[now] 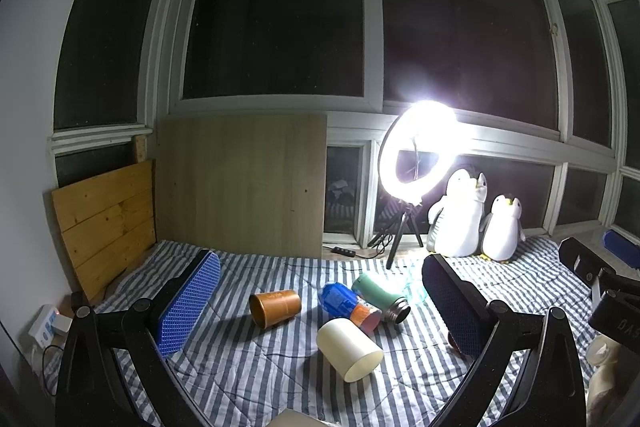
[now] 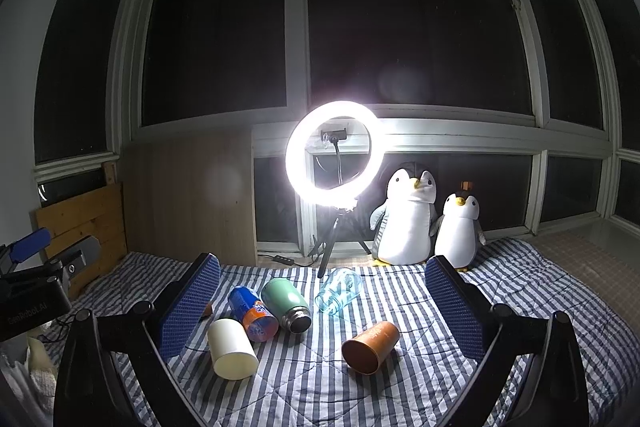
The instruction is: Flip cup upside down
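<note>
Jaws on the left gripper [image 1: 316, 301] and right gripper [image 2: 322, 301] stood wide, holding nothing. On the striped bed [image 2: 320, 395], the copper cup [image 2: 370, 347] lay sideways, right of the cream cup [image 2: 232, 349].

Not much lettering out here. In the right wrist view, the left gripper's black body [image 2: 28, 303] carries faint pale letters that look like "GenRobot.AI". In the left wrist view, the right gripper's black body [image 1: 618, 319] shows a few embossed characters, cut off and unreadable. The blue-and-orange soda can [image 2: 253, 313] has a logo, too blurred to read.
</note>
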